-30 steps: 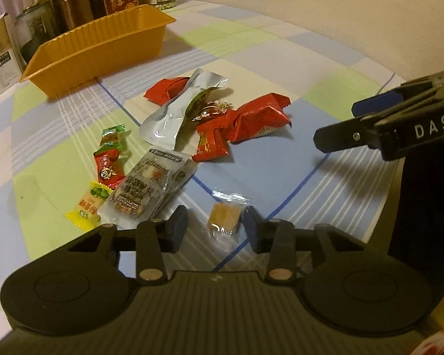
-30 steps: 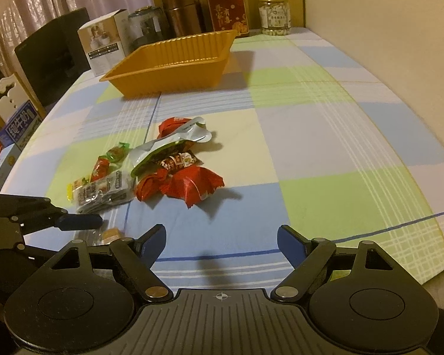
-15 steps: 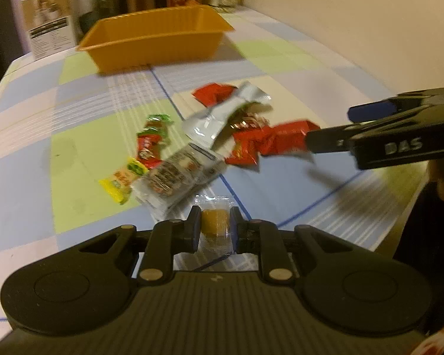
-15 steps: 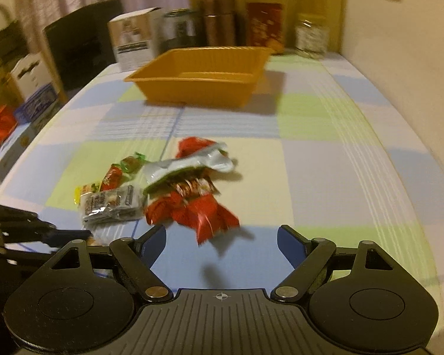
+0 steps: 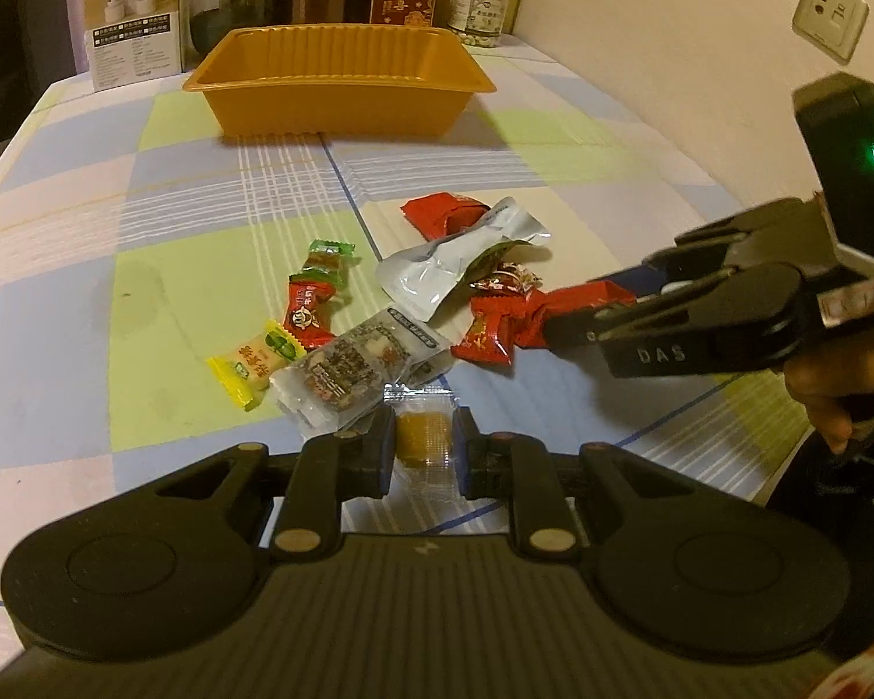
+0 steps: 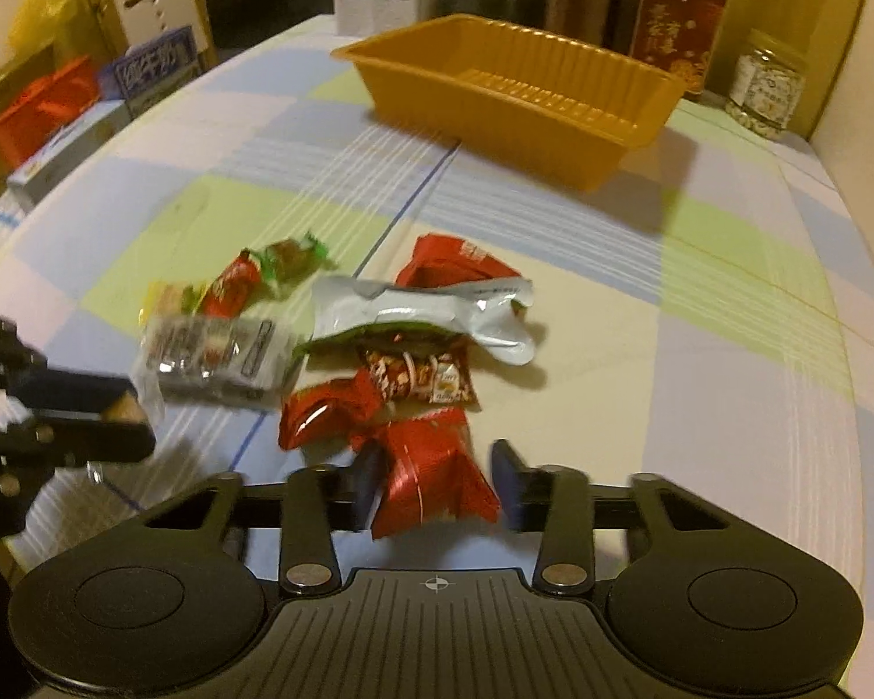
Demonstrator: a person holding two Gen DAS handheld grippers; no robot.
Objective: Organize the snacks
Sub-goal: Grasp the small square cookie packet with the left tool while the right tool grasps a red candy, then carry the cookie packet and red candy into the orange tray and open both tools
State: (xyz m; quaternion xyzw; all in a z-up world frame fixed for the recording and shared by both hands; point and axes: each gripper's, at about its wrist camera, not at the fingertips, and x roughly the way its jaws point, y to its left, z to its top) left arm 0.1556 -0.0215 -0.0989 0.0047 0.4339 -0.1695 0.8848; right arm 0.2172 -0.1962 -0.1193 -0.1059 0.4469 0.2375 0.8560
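Both grippers moved forward: the left gripper (image 5: 424,449) now clamps one amber candy (image 5: 422,441), and the right gripper (image 6: 434,486), not fully closed, brackets one red packet (image 6: 431,480). Ahead lie about eight more snacks and one orange tray (image 5: 338,84).

Both wrist views face snacks (image 5: 437,291), tray (image 6: 513,110) beyond.

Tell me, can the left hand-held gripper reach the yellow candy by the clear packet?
Probably yes, but not right now. The left hand-held gripper is already shut on the amber candy. The yellow candy lies close ahead, uncovered, beside the clear packet, so the way looks free.
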